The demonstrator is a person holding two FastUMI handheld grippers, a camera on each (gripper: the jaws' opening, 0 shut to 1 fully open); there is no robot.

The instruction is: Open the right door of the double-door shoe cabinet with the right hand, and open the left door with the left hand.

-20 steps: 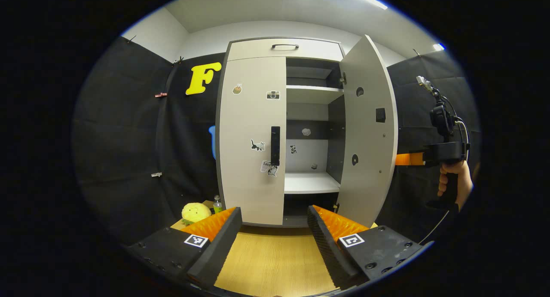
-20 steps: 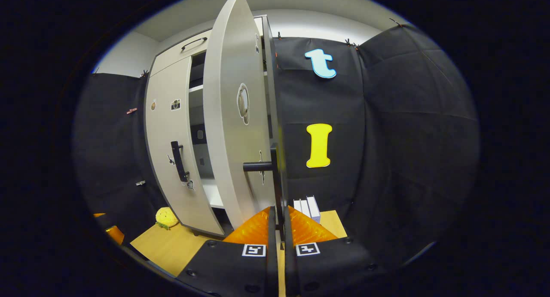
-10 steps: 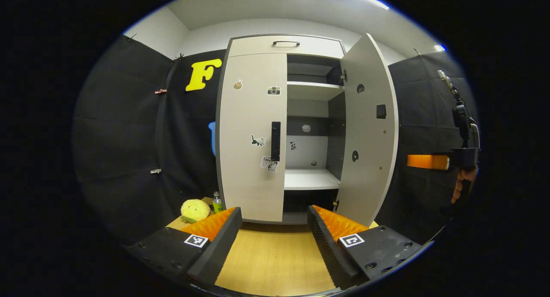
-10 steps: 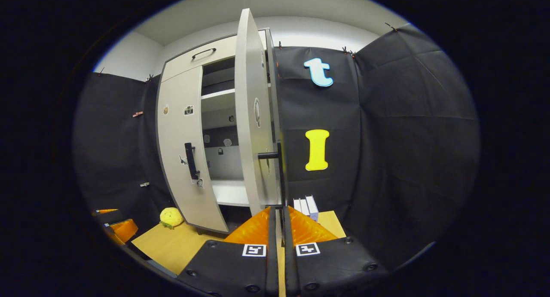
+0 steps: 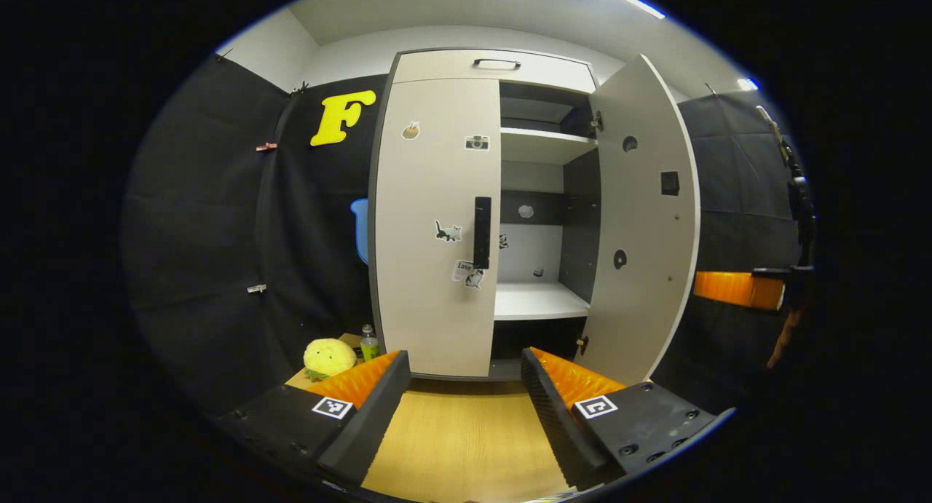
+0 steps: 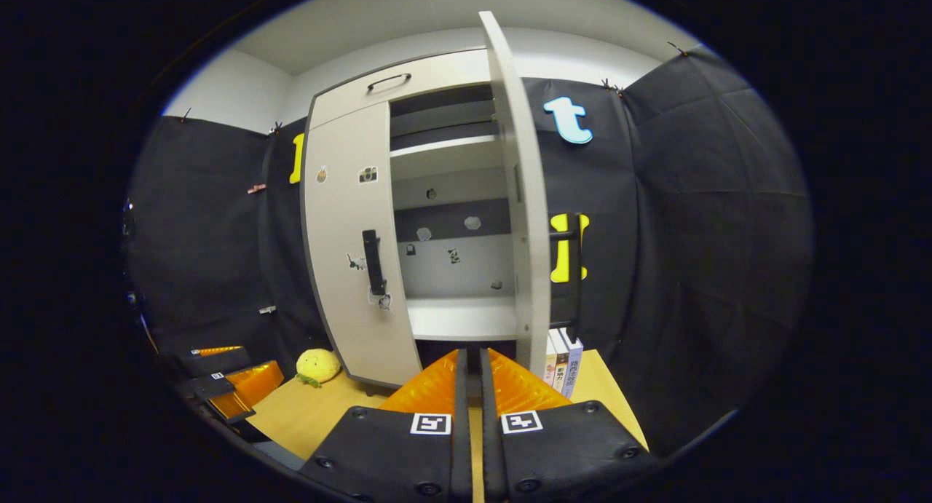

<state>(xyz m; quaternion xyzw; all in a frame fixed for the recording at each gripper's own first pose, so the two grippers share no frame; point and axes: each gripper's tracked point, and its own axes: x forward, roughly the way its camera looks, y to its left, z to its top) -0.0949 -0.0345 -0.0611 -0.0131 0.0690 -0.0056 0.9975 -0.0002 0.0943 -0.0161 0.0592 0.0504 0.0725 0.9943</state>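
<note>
The pale shoe cabinet (image 5: 495, 65) stands straight ahead in the left gripper view. Its left door (image 5: 429, 270) is closed, with a black vertical handle (image 5: 482, 232) at its inner edge. The right door (image 5: 644, 219) is swung wide open, baring shelves. My left gripper (image 5: 464, 359) is open and empty, low in front of the cabinet and well short of that handle. The right gripper (image 6: 472, 354) is shut on nothing; the open door (image 6: 526, 197) shows edge-on and its handle (image 6: 575, 270) is up and to the right, apart from the fingers. The right gripper (image 5: 735, 288) also appears beyond the open door.
The cabinet rests on a wooden table (image 5: 466, 437). A yellow plush toy (image 5: 329, 357) and a small bottle (image 5: 369, 343) sit left of the cabinet. Several books (image 6: 562, 361) stand behind the open door. The left gripper (image 6: 233, 386) shows low at the left of the right gripper view.
My right gripper has come off the right door's handle and drawn back and left; the door now stands wide open. The left gripper has edged slightly closer to the cabinet.
</note>
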